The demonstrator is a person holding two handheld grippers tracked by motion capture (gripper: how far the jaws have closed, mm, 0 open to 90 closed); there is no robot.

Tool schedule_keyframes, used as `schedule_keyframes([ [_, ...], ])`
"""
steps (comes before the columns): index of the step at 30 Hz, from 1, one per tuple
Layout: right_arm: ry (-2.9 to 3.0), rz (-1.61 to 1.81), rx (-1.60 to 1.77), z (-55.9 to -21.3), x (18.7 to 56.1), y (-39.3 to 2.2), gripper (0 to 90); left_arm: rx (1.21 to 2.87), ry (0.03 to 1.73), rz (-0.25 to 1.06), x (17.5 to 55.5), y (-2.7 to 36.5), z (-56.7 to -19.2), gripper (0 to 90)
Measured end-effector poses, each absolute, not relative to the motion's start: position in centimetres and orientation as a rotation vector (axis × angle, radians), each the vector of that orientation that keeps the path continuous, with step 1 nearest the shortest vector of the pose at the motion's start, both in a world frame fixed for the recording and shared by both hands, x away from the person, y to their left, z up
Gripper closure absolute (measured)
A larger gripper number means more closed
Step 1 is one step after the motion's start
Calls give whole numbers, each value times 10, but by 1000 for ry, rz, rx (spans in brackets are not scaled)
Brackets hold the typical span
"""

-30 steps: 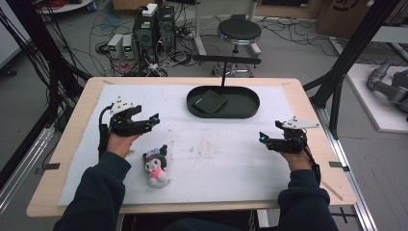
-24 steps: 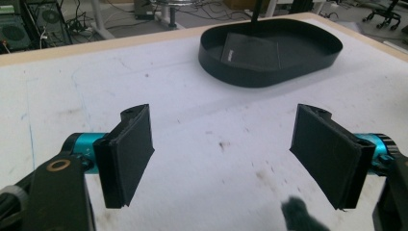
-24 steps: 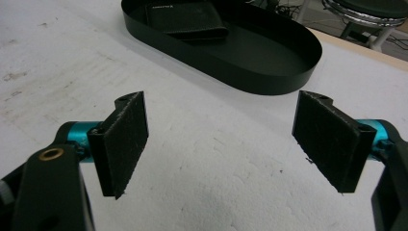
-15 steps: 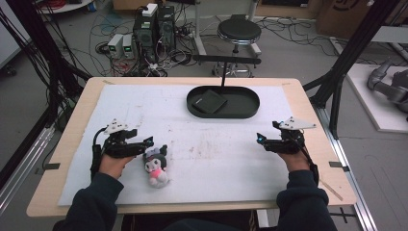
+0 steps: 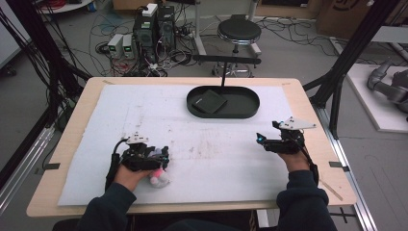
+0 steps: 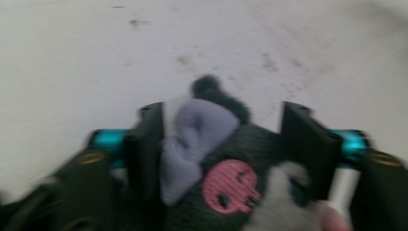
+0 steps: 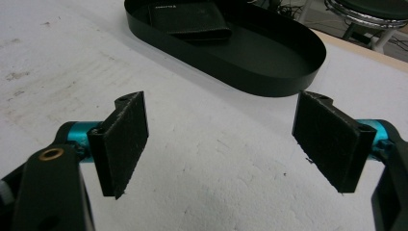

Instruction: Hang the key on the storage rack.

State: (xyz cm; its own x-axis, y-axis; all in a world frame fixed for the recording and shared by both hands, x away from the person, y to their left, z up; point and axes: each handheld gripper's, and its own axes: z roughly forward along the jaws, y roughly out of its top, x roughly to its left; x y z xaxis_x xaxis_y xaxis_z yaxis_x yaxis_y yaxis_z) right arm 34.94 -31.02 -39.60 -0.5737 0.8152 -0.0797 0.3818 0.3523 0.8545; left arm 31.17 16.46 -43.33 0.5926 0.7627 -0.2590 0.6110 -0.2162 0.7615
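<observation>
A small plush toy (image 5: 157, 178) with a black hood, a grey bow and a pink skull badge (image 6: 226, 185) lies near the front left of the white mat. My left gripper (image 5: 161, 158) is down over it. Its jaws have just been closing and the toy's head (image 6: 216, 144) fills the space between them, touching both pads. My right gripper (image 5: 260, 139) rests at the right side of the mat, open, with only bare mat between its pads (image 7: 125, 139). In the right gripper view the black oval tray (image 7: 269, 86) with a black wallet (image 7: 187, 19) lies ahead.
The black oval tray (image 5: 250, 108) sits at the back middle of the mat with the wallet (image 5: 209, 102) in its left half. A black post and crossbar (image 5: 225, 60) rise behind it. The white mat (image 5: 216, 159) has faint stains in its middle.
My left gripper has come down and toward the front edge onto the plush toy, and its jaws have narrowed around the toy's head. The right gripper has stayed put.
</observation>
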Motion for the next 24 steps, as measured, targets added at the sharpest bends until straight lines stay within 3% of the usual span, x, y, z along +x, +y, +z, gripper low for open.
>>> schedule_keyframes([
  [1,2118,1141,1039,-396,349,-310,205,1946,1082,214,313,162,-432,465],
  [8,2115,1142,1045,-396,349,-311,205,1977,934,279,341,174,-400,654],
  [17,2118,1137,1048,-396,349,-311,205,2111,779,398,370,175,-395,718],
  [21,2119,1137,1046,-396,349,-311,205,2137,750,380,371,167,-400,712],
  [23,2119,1137,1048,-396,349,-311,205,2120,822,394,368,163,-399,582],
  [24,2120,1136,1048,-396,349,-311,205,2092,873,408,366,161,-397,451],
])
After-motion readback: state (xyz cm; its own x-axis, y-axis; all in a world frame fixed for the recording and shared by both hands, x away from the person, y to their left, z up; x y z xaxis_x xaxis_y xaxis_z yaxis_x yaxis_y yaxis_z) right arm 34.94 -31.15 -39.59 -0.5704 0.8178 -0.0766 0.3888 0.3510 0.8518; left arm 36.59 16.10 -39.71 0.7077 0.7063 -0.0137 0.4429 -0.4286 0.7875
